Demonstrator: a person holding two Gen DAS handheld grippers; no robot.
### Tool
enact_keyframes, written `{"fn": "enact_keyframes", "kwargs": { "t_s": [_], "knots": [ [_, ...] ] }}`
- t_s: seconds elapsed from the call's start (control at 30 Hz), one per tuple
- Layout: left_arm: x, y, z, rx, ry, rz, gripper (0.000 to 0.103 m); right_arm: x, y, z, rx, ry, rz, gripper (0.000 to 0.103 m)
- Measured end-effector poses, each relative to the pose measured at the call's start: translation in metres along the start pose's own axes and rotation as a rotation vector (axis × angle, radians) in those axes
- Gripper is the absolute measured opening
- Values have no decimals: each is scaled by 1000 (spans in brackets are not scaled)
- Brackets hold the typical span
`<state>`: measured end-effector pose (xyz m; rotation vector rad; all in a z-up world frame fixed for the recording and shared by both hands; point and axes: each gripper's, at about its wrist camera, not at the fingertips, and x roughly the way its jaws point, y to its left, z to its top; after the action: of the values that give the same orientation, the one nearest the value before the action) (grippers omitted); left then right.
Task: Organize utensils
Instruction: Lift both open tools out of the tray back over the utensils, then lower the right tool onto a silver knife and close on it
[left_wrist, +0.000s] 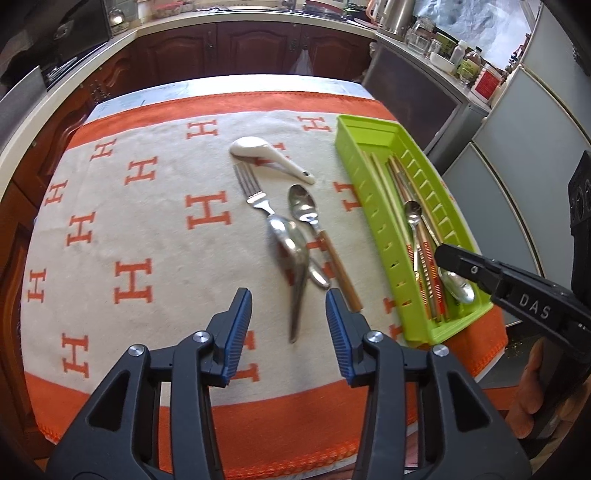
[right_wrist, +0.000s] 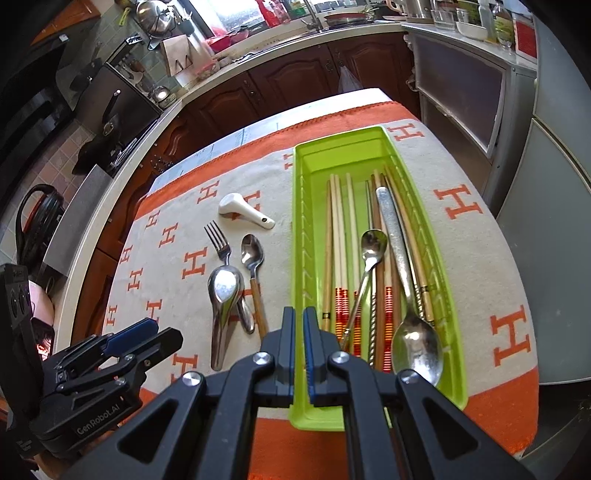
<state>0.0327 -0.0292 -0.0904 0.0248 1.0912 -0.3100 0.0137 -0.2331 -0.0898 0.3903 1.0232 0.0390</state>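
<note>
A lime green tray (left_wrist: 371, 206) (right_wrist: 301, 236) lies on the right of the cloth and holds chopsticks (right_wrist: 341, 258), a small spoon (right_wrist: 372, 242) and a large steel spoon (right_wrist: 416, 347). Loose on the cloth lie a white ceramic spoon (left_wrist: 258, 151) (right_wrist: 240, 210), a fork (left_wrist: 251, 188) (right_wrist: 218, 238), a wooden-handled spoon (left_wrist: 306, 210) (right_wrist: 253, 254) and a steel ladle spoon (left_wrist: 291, 243) (right_wrist: 223, 291). My left gripper (left_wrist: 289, 306) is open, just short of the steel ladle spoon's handle. My right gripper (right_wrist: 298, 321) is nearly shut and empty, above the tray's near left edge.
The cloth (left_wrist: 147, 221) is cream with orange H marks and an orange border, covering a small table. Wooden kitchen cabinets (left_wrist: 240, 44) run behind it. A grey cabinet (right_wrist: 461, 96) and a fridge (left_wrist: 517, 166) stand to the right. Countertops hold jars and pots.
</note>
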Motion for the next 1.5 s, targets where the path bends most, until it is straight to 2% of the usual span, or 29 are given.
{"fn": "enact_keyframes", "kwargs": {
  "t_s": [0.27, 0.63, 0.7, 0.8, 0.83, 1.17, 1.43, 1.5],
  "knots": [
    [4, 29, -18, -36, 4, 15, 39, 16, 22, -8, -27, 39, 13, 6],
    [15, 61, -25, -106, 19, 19, 39, 38, 54, -13, -69, 87, 29, 7],
    [17, 65, -26, -113, 21, 16, 39, 42, 60, -12, -76, 86, 26, 13],
    [19, 72, -27, -122, 22, 13, 39, 48, 71, -11, -103, 72, 2, 29],
    [20, 74, -27, -125, 24, 11, 39, 51, 74, -10, -114, 68, -5, 29],
    [26, 96, -29, -166, 31, -2, 39, 85, 107, -9, -266, 41, -132, 30],
    [34, 104, -29, -177, 39, -17, 39, 103, 115, -8, -323, 27, -234, 29],
    [36, 104, -28, -176, 40, -22, 39, 103, 113, -8, -323, 19, -254, 19]
  ]
}}
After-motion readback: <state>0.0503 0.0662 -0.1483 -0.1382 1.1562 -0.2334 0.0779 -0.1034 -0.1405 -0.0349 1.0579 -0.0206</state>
